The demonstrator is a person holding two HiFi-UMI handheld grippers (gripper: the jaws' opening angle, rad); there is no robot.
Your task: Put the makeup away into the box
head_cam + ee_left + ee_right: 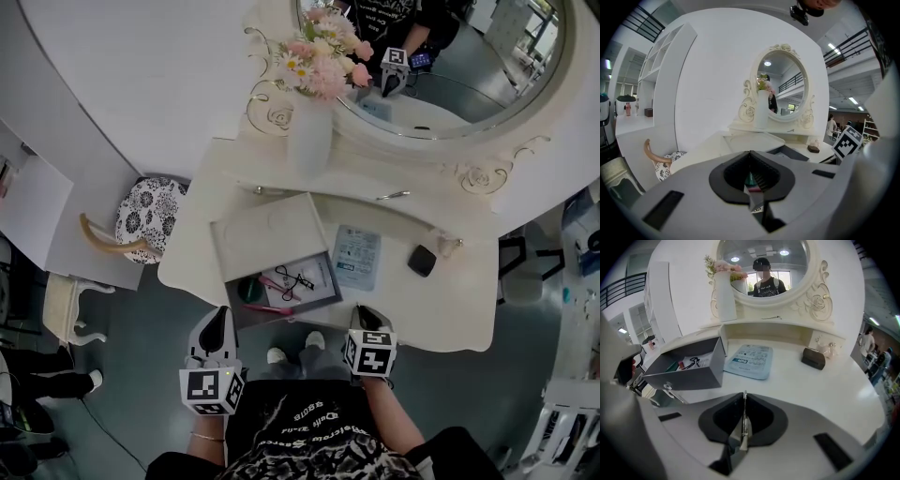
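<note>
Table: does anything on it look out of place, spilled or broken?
Nothing is spilled or broken. Only the blue packet and the dark compact lie loose on the table, outside the open box.

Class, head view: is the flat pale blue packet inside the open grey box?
No, the pale blue packet lies on the white table beside the grey box.

no readable text, packet (357,257) print too small

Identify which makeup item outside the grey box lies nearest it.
The flat pale-blue sachet, right beside the grey box; the small dark compact sits farther right.
</note>
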